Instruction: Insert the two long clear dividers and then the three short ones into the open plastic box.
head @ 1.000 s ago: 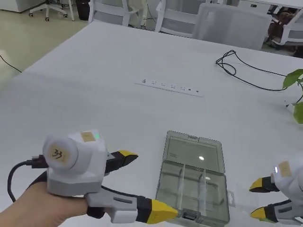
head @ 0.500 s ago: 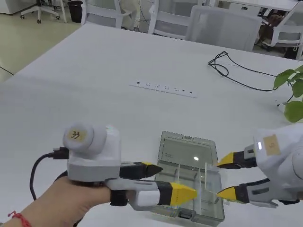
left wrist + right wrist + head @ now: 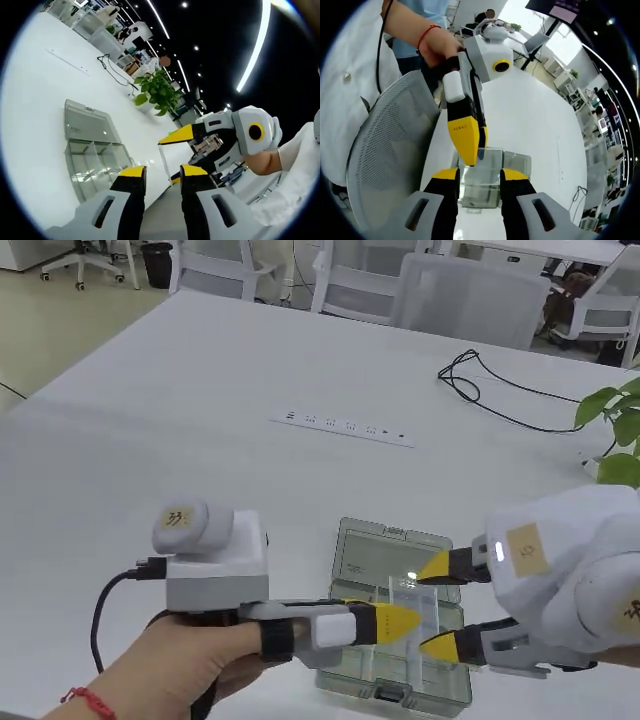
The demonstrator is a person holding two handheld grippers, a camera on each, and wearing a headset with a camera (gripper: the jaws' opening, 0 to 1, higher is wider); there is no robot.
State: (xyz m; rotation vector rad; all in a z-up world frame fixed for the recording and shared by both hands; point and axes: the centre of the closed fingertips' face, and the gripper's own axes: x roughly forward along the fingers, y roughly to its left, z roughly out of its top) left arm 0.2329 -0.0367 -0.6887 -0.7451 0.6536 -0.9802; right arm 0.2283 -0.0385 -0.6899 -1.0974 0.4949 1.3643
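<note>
Pinching what looks like a clear divider (image 3: 408, 590) upright in the narrow left claw (image 3: 163, 172), just above the open plastic box (image 3: 385, 545) at the counter's (image 3: 200, 420) near edge. Holding the right claw (image 3: 430, 607) wide and empty, just beside that piece. With lengthwise partitions (image 3: 97, 162) seemingly seated already, probably the short-divider step. Next: align with a slot, keep upright, press down gently, steady the box.
</note>
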